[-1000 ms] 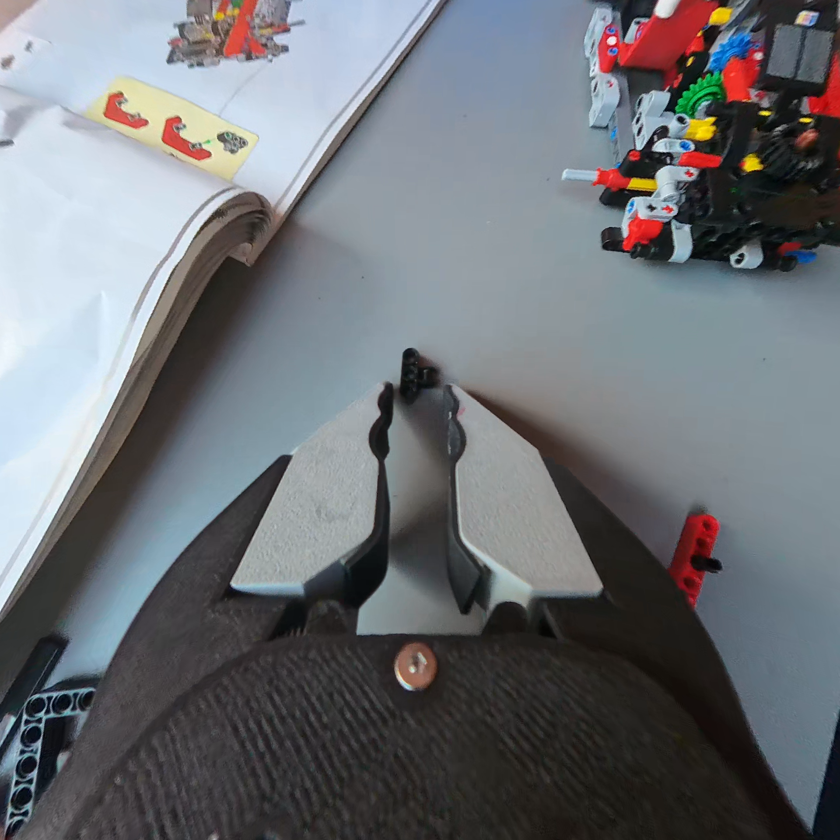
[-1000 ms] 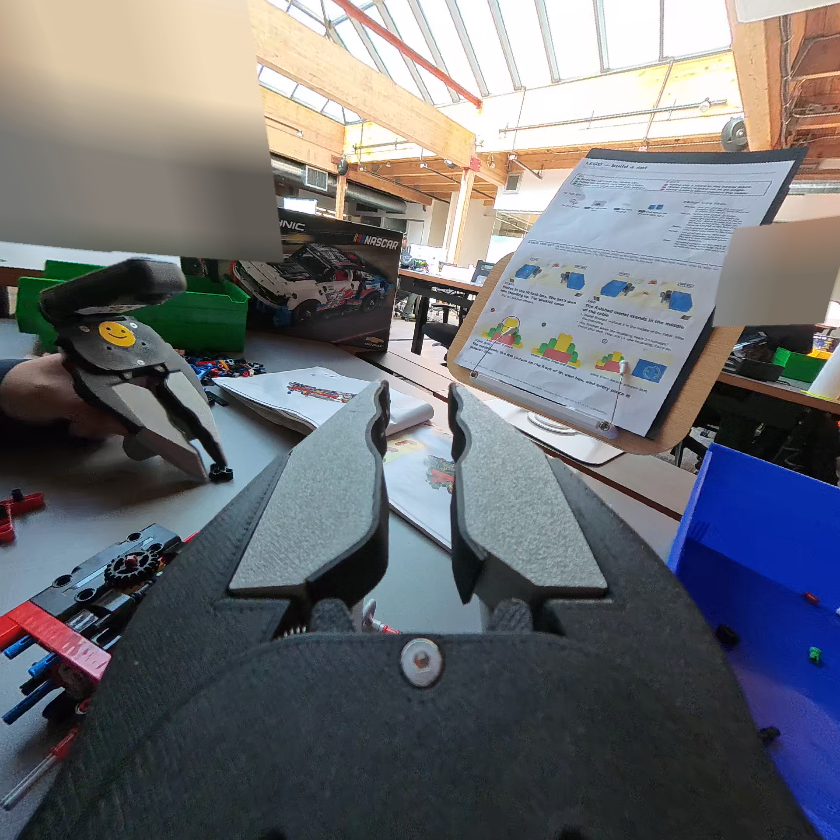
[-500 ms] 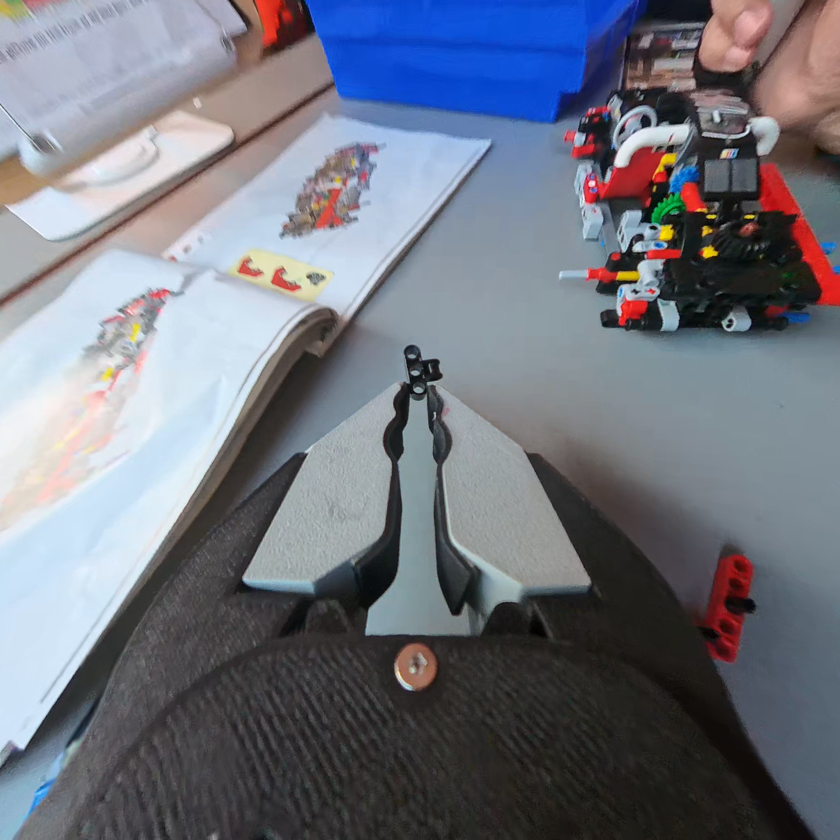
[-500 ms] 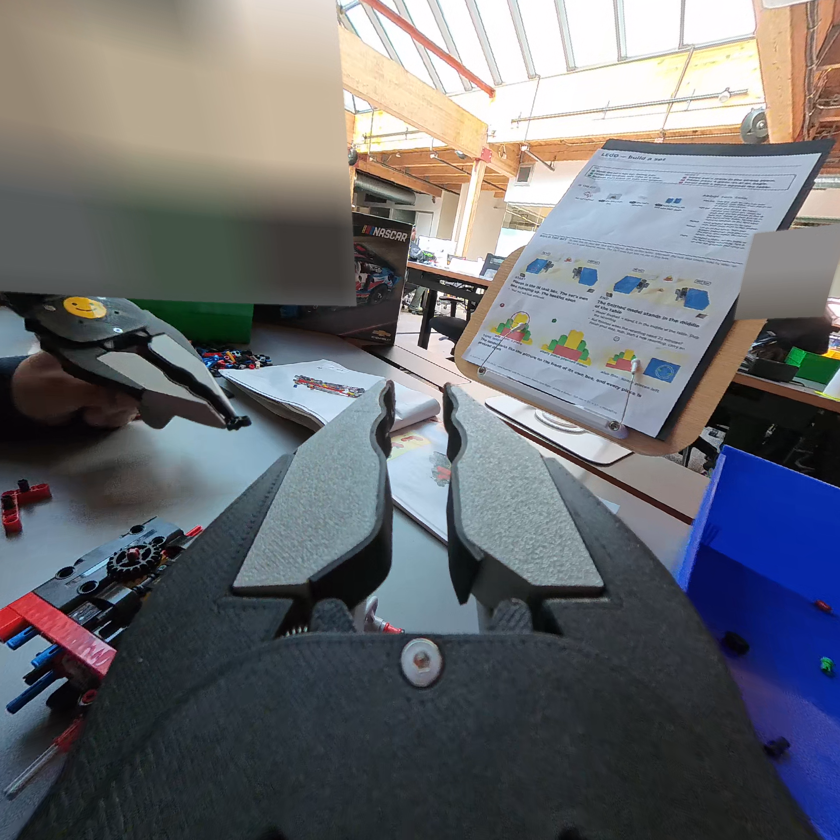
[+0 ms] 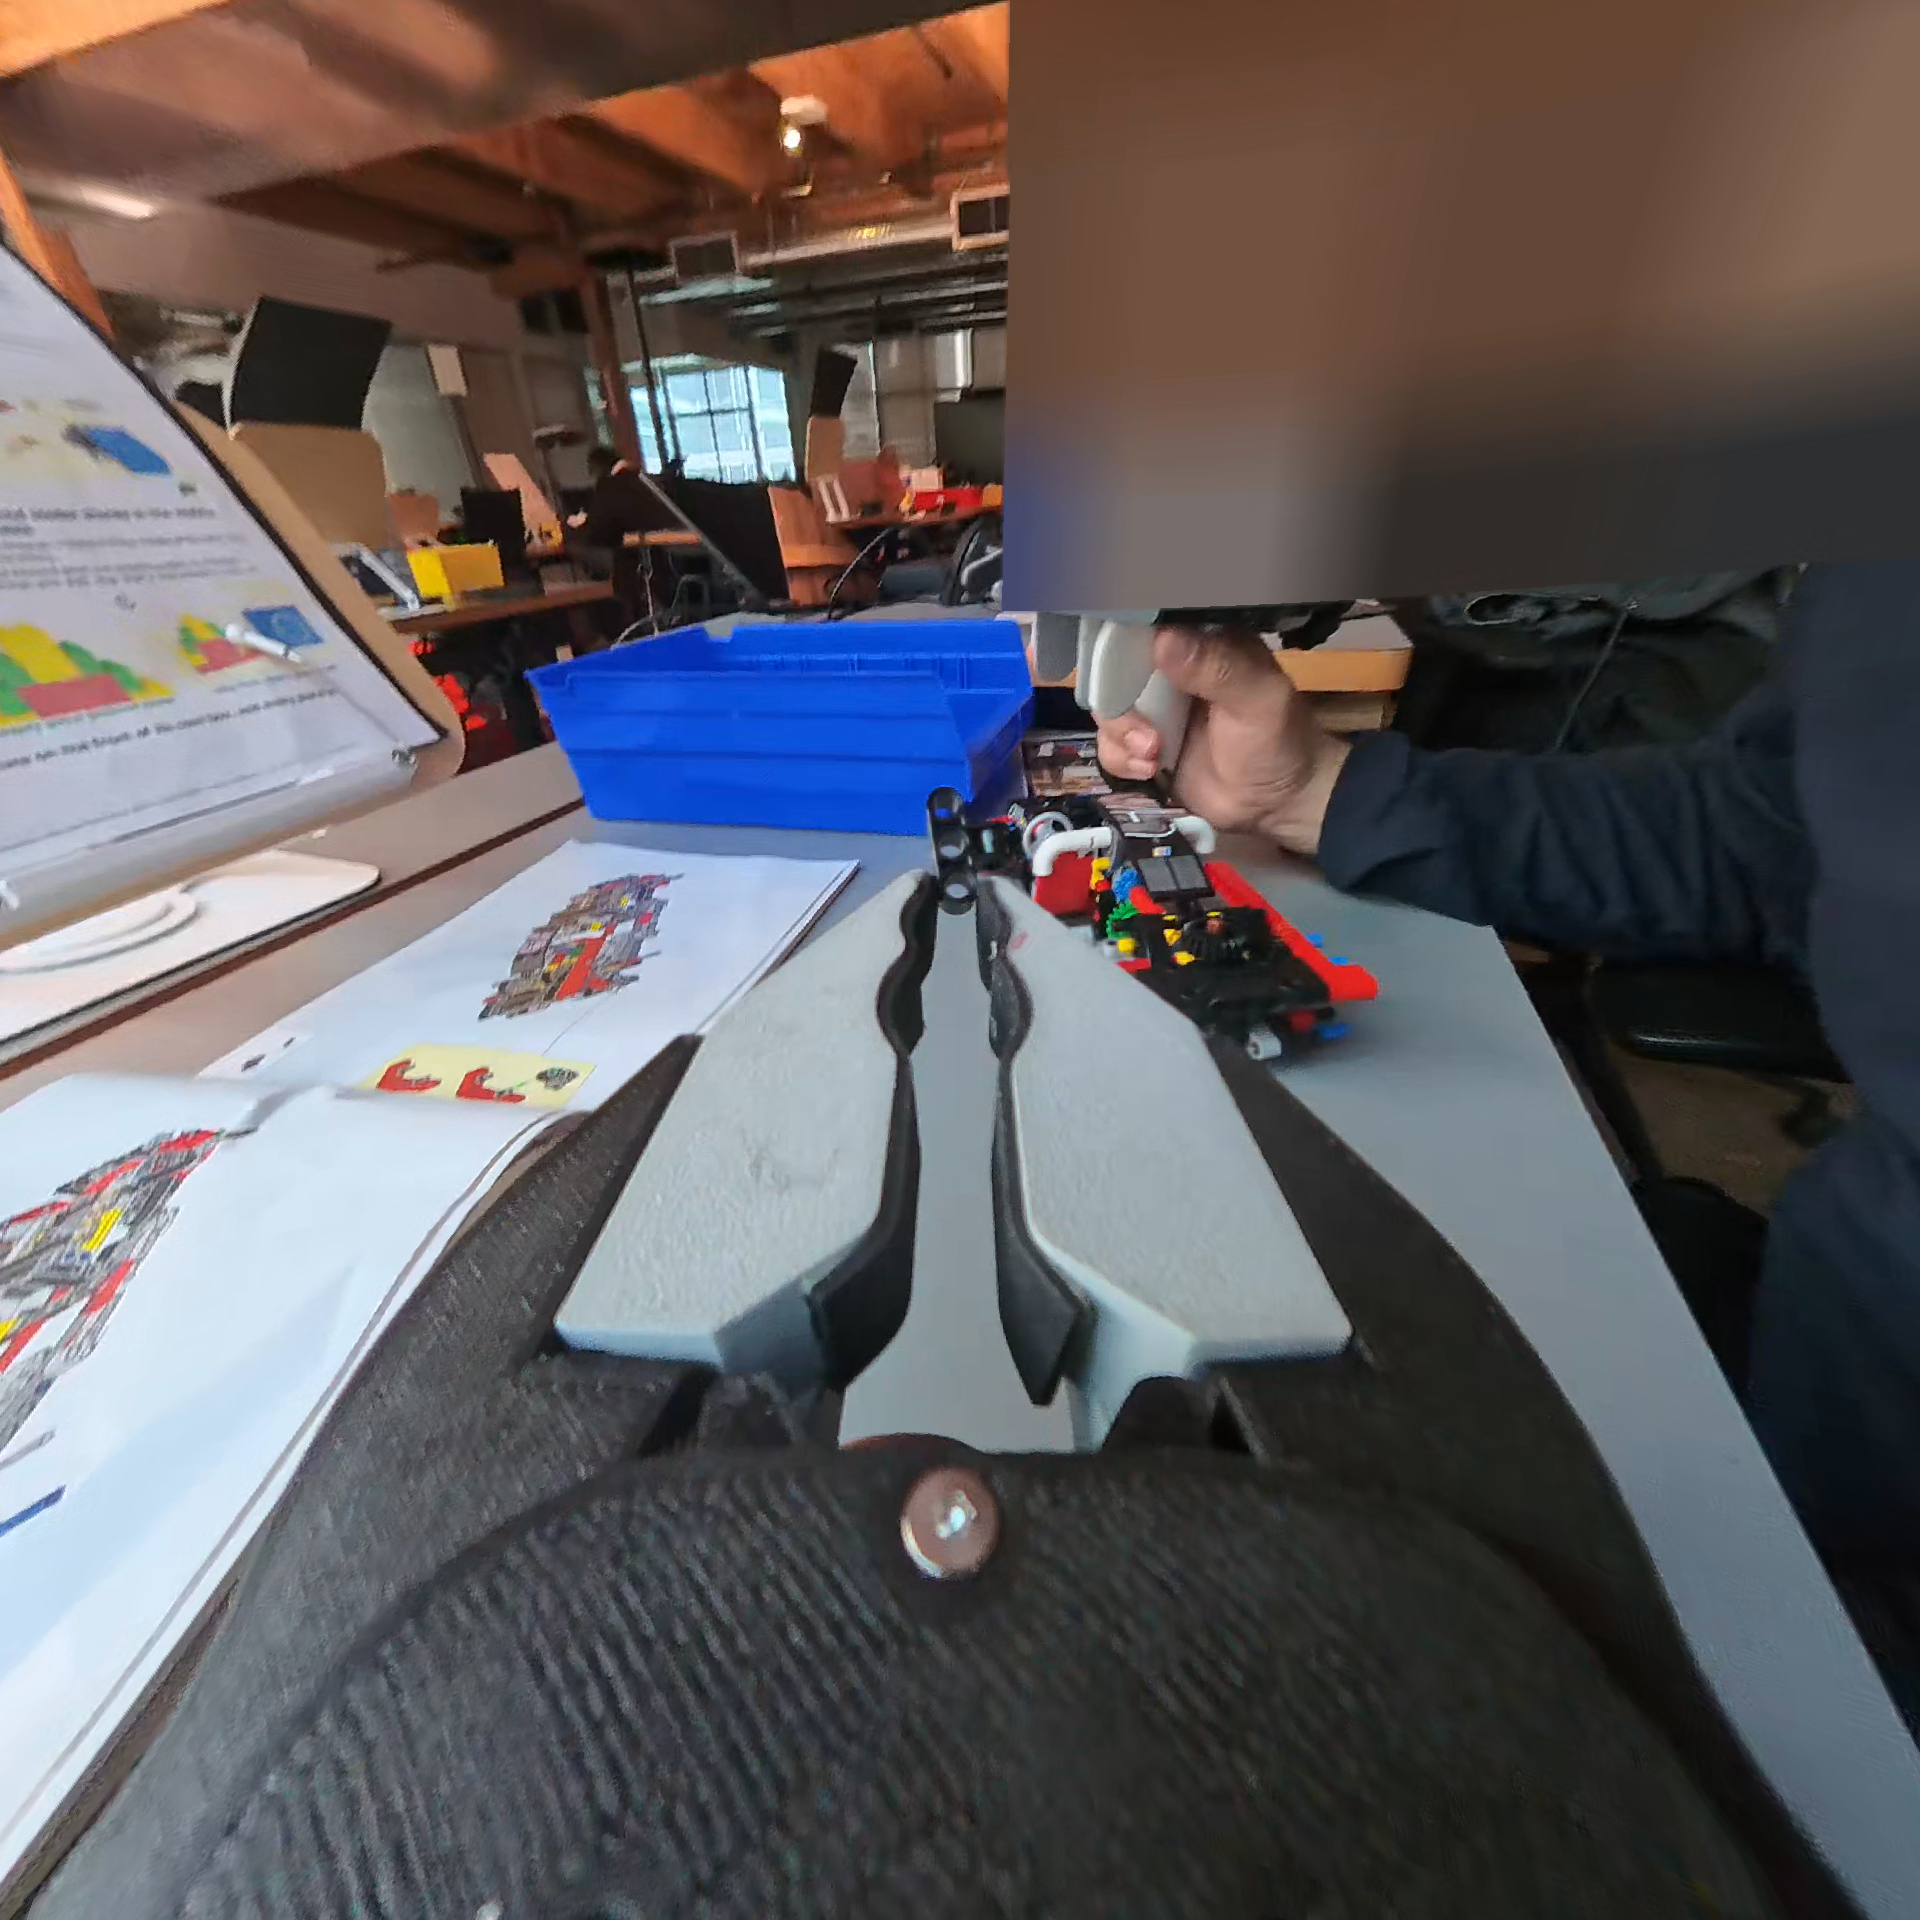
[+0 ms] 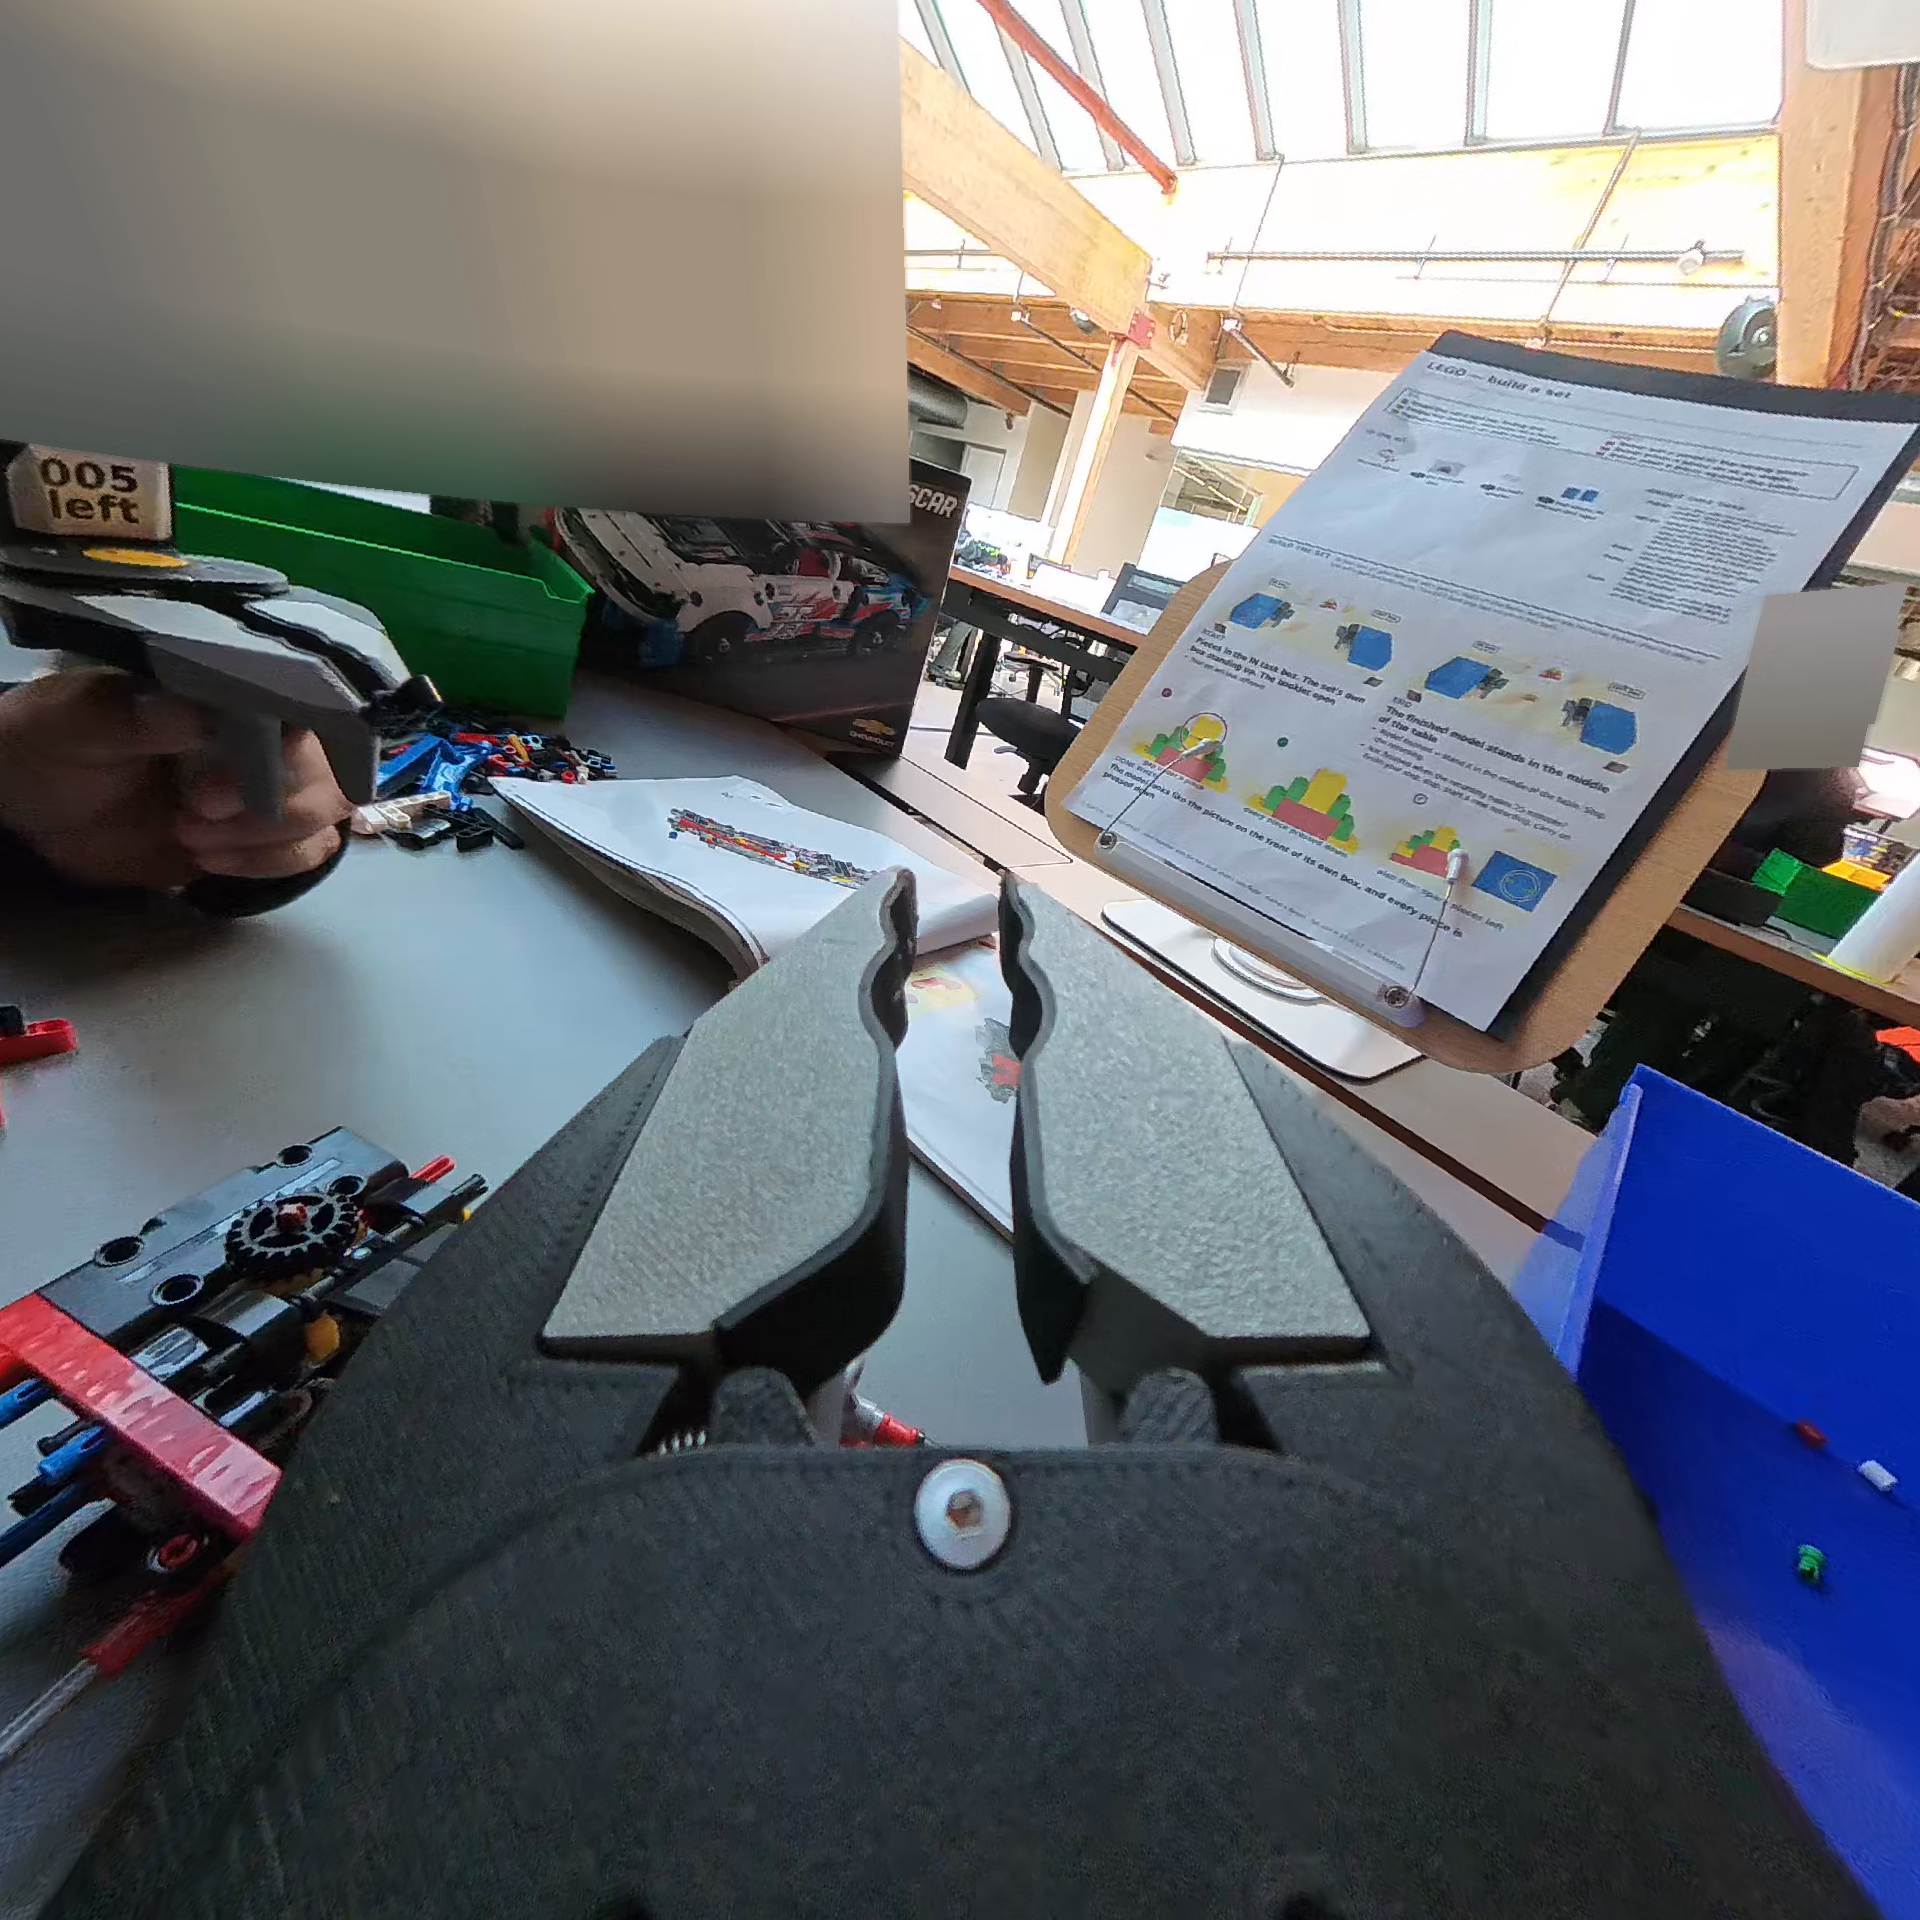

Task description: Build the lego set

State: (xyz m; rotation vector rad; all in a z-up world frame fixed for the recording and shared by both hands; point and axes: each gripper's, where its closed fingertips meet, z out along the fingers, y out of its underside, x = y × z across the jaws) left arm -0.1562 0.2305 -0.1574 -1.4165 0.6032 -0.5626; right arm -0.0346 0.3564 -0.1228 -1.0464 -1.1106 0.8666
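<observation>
Room: we sit at a grey table in a big workshop with timber beams, skylights and more desks far behind.

Surface: an open instruction booklet lies on the left of the table; far behind it stands a blue bin, and at far left a tilted board with a printed sheet.

Left gripper: our left gripper is raised off the table, and its grey fingers stand almost together, pinching a small black pin connector at the very tips. The piece sticks up and forward out of the tips, with a short stub pointing right.

Seen from the right: the left gripper shows at the left, in a hand, with the black piece at its tip, above a loose heap of small parts.

Right gripper: our right gripper has its dark fingers a little apart with nothing between them; only the booklet shows through the gap.

Model: the part-built red and black model rests on the table to the right of the held piece, near the right hand; one end of it shows low at the left of the right wrist view.

Progress: the model looks only part built, with gears and axles bare. The black piece is picked up but not yet joined to anything.

Other things: a green tray and a car-set box stand far off, and a red piece lies at the left edge.
</observation>
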